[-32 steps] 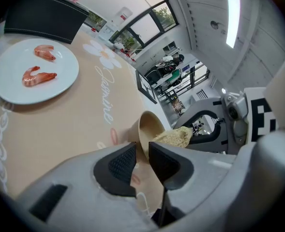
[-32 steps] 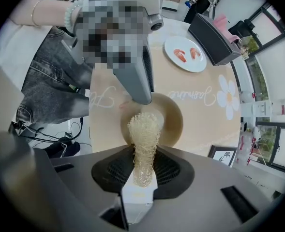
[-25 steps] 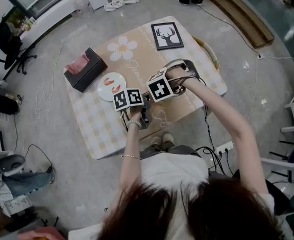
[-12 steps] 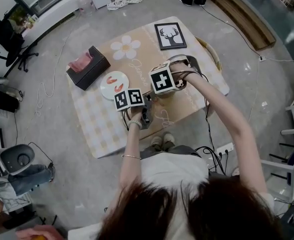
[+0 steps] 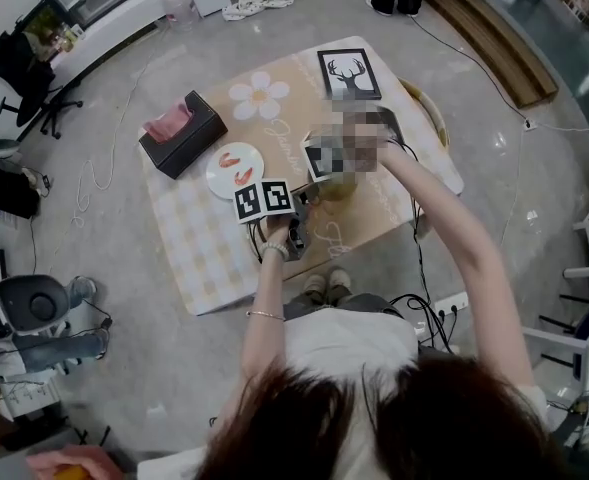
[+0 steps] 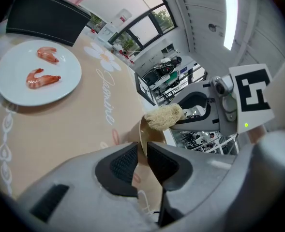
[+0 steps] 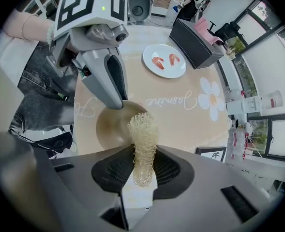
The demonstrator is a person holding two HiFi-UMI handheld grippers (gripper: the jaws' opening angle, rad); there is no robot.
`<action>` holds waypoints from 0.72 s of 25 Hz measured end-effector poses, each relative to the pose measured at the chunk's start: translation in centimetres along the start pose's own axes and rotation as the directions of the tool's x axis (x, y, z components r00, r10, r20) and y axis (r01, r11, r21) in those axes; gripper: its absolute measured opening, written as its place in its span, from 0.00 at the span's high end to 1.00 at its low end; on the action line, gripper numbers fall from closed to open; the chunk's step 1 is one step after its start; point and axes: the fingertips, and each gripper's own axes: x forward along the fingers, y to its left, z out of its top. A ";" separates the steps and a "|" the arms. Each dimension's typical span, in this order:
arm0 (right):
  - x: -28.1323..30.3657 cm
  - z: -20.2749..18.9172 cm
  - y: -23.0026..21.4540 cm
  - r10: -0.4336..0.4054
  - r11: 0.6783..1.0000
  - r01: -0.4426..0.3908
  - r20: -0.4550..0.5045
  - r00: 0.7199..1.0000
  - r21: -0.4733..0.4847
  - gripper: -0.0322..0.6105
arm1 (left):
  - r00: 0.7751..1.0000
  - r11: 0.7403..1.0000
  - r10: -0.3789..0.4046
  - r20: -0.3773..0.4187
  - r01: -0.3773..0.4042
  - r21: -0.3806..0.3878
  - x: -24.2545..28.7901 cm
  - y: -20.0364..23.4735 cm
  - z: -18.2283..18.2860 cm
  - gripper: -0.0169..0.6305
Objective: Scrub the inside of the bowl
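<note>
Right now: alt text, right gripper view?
The right gripper grips a pale mesh scrubber in its jaws, pointed down at a tan bowl; the left gripper has just been closing its jaws on its rim. Beyond: a plate with two shrimps.

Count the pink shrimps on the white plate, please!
2. Both lie on the round white plate: one pink curled shrimp toward the black tissue box, the other nearer its middle. None seems hidden.
</note>
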 end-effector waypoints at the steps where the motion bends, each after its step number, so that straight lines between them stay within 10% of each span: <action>1: 0.1 -0.3 0.0 0.000 1.000 0.000 -0.008 1.000 0.000 0.80 | 1.000 1.000 0.000 0.000 0.000 0.001 0.0 0.0 0.0 0.86; 18: 0.6 -3.2 3.5 0.064 0.997 -0.062 -0.040 0.997 0.047 0.80 | 1.000 1.000 0.001 0.004 -0.001 -0.006 0.0 0.2 0.1 0.86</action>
